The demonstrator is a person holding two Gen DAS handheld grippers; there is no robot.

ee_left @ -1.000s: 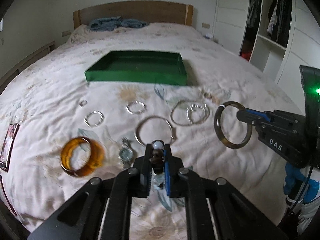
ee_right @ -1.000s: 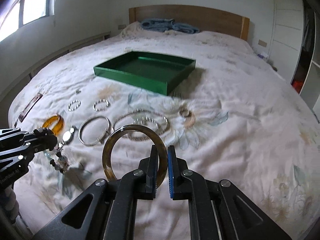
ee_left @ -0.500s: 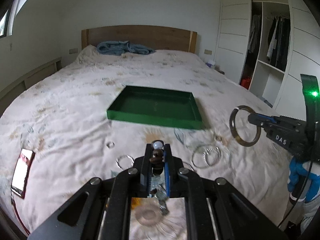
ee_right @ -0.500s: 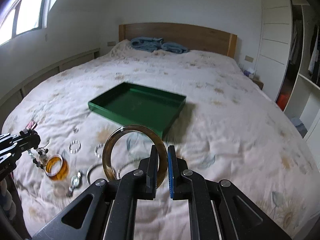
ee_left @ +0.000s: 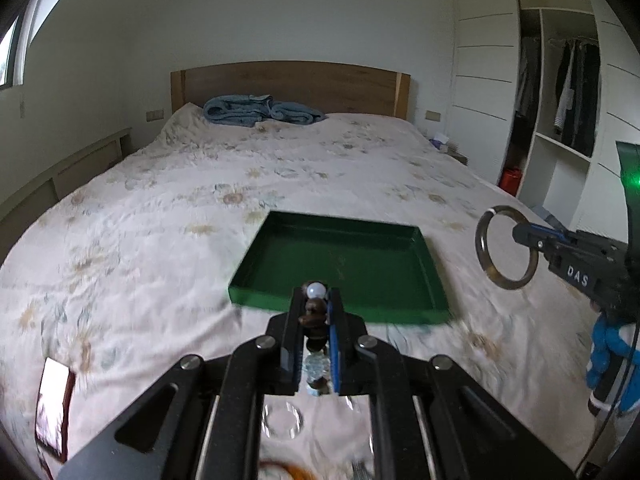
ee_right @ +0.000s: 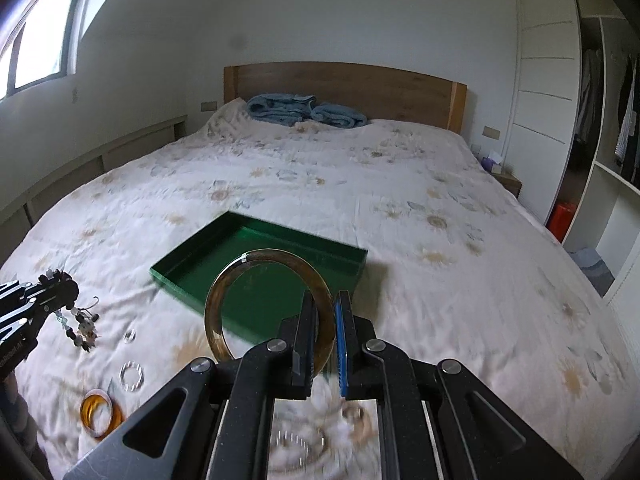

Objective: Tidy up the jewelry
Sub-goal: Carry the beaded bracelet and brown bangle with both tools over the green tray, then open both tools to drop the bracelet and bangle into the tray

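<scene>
Both tongs loaded: right tongs (ee_right: pixel 324 334) clamped on brown bangle (ee_right: pixel 269 304), left tongs (ee_left: pixel 316 316) on beaded strand (ee_left: pixel 314 314). Green tray (ee_right: pixel 256 280) just ahead; lower inside rim before releasing.

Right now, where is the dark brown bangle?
The dark brown bangle is off the bed, clamped upright in the right tongs, in front of the green tray. In the left wrist view it hangs at far right, beside the tray.

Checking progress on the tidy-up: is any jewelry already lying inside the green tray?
No. The green tray shows only its bare green floor, while the brown bangle is held in the right hand-held gripper.
</scene>
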